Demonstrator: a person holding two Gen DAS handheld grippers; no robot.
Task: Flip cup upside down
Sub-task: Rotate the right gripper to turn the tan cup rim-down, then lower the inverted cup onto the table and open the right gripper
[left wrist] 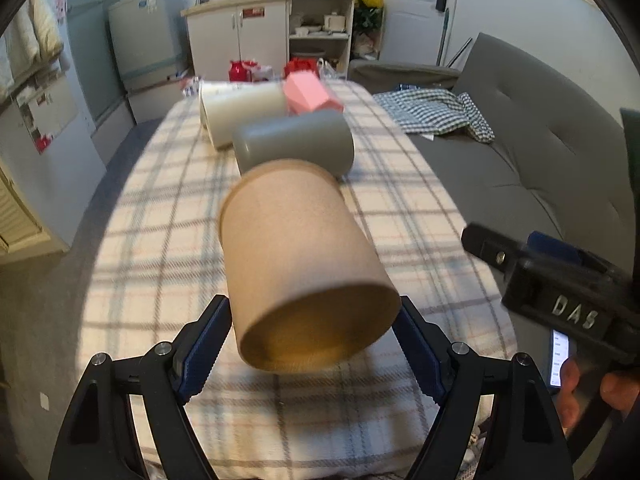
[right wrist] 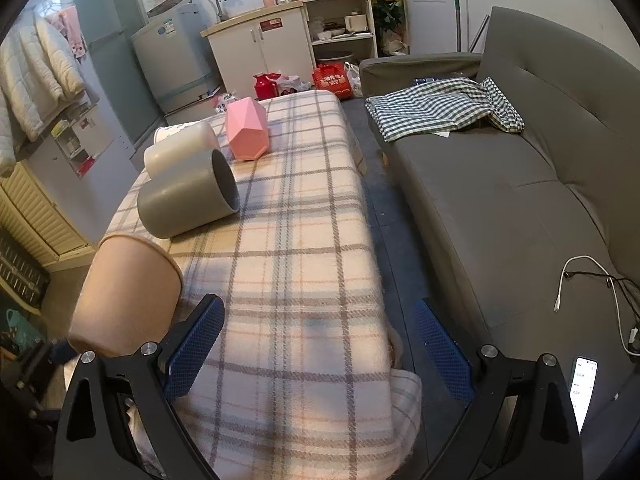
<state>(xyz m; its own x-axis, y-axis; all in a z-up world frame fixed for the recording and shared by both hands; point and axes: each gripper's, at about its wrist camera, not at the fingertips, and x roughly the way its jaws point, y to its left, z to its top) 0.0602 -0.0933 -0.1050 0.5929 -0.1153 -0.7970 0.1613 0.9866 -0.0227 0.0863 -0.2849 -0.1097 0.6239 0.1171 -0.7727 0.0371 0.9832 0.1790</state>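
My left gripper (left wrist: pixel 312 344) is shut on a tan cup (left wrist: pixel 296 256), holding it tilted above the plaid-covered table (left wrist: pixel 160 240) with its base end toward the camera. The tan cup also shows at the lower left of the right wrist view (right wrist: pixel 128 300). A grey cup (left wrist: pixel 296 144) (right wrist: pixel 188 196) lies on its side behind it. A white cup (left wrist: pixel 240 114) (right wrist: pixel 180 148) lies on its side further back. A pink faceted cup (left wrist: pixel 308 94) (right wrist: pixel 246 132) stands at the far end. My right gripper (right wrist: pixel 320 344) is open and empty over the table's near right edge; it also shows in the left wrist view (left wrist: pixel 552 280).
A grey sofa (right wrist: pixel 520 180) runs along the right of the table, with a checked cloth (right wrist: pixel 440 108), cables and a lit phone (right wrist: pixel 584 384) on it. A narrow floor gap separates table and sofa. Cabinets, a washing machine and red bags stand beyond the far end.
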